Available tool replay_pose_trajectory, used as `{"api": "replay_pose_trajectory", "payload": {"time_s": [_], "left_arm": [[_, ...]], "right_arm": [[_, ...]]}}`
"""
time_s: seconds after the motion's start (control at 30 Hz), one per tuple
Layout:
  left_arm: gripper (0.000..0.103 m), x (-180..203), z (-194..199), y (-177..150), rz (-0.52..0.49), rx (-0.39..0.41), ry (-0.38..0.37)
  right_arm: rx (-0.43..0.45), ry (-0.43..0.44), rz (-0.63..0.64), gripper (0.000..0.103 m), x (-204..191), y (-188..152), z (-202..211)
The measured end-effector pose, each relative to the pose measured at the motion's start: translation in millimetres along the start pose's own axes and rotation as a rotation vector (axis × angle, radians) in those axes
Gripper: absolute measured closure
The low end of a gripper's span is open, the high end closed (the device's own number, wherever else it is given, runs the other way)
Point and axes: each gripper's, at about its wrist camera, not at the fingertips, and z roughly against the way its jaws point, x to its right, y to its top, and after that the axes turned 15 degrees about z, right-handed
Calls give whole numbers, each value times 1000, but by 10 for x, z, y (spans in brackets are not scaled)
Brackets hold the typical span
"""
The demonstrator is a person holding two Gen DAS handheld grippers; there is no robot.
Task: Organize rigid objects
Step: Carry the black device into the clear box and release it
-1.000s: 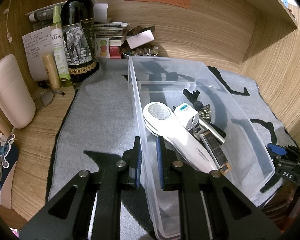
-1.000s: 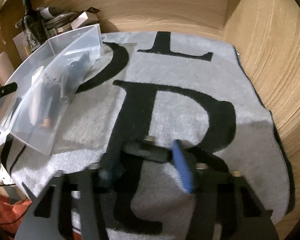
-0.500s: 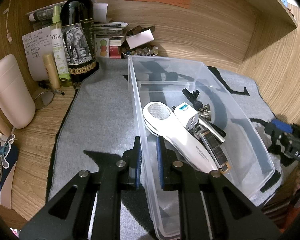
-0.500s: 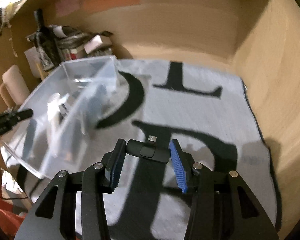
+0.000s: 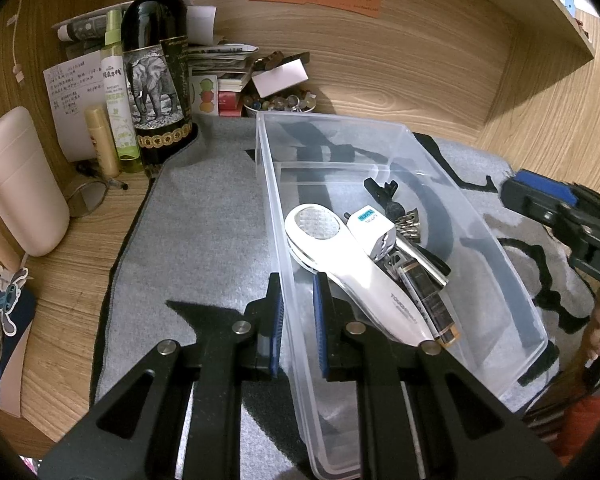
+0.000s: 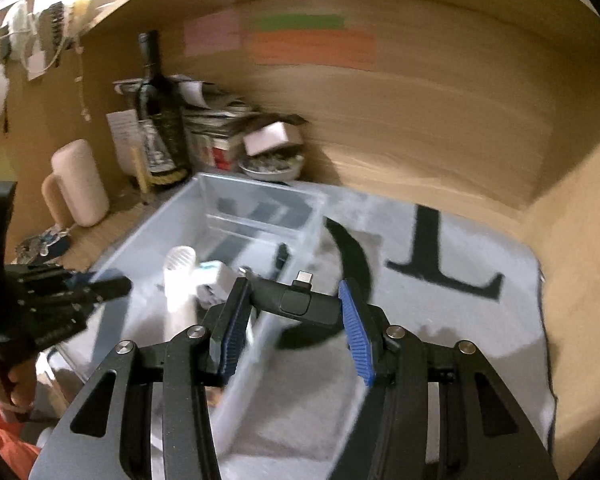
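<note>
A clear plastic bin (image 5: 384, 128) stands on the grey mat. In it lie a white handheld device (image 5: 352, 268), a white plug adapter (image 5: 370, 230), a black clip (image 5: 382, 190) and some metal pieces. My left gripper (image 5: 298, 312) is shut on the bin's left wall near the front. My right gripper (image 6: 296, 320) is shut on a black adapter with a USB-C plug (image 6: 296, 298), held in the air over the bin's right wall (image 6: 316, 216). The right gripper also shows at the right edge of the left wrist view (image 5: 548, 200).
A wine bottle (image 5: 156, 68), spray bottle (image 5: 116, 92), small tube (image 5: 100, 140), papers and a bowl of trinkets (image 5: 284, 102) crowd the back left. A pink mug (image 5: 16, 180) stands at left. Wooden walls close the back and right. Glasses (image 5: 88, 196) lie by the mat.
My right gripper has lifted the black adapter off the mat and carried it left and up toward the bin. My left gripper and the bin have not moved.
</note>
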Motion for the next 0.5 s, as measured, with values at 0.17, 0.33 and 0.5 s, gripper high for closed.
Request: {"api": "replay_pose_trajectory", "payload": {"time_s": [0.17,0.33,0.5], "left_arm": [[90,-9,7,-2,3,-1,-5],[90,-13,3,-2,7,-1,-7],[90,-11,2,-1,3,0,-5]], "right_arm": [[-17,51,45,61,-149,101,-200],[-71,117,34,61,-239,114,-439],[-100,118,49,61,-310,83,-534]]}}
